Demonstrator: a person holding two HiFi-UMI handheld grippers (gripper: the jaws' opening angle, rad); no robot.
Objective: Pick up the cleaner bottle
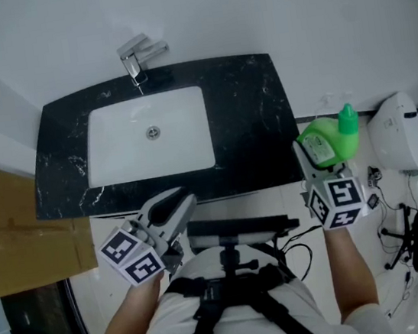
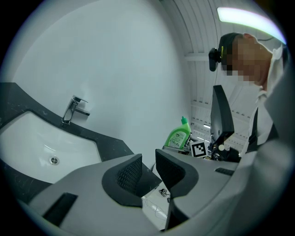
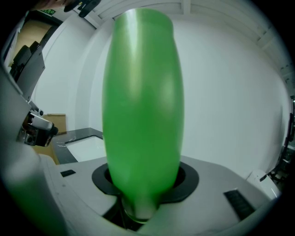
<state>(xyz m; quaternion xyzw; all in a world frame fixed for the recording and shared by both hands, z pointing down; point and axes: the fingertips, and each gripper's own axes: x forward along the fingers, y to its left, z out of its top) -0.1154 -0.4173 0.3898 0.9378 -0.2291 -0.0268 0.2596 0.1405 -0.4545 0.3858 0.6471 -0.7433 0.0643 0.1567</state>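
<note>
Closest in, the left tool [image 2: 148,168] has its two pads apart with nothing between them (it just waits by the person's lap). The right tool [image 1: 318,166] is squeezed shut on the cleaner bottle [image 1: 330,141], low on its green body. The bottle seems to be up in the air, just past the right end of the black desk [image 1: 256,117], not standing on it. So I think the pick-up is nearly done; next it needs a steady squeeze and no tipping. The right tool's own view shows only green. The head view shows the cap, and farther off the sink [image 1: 125,147] and tap [image 1: 136,57].
</note>
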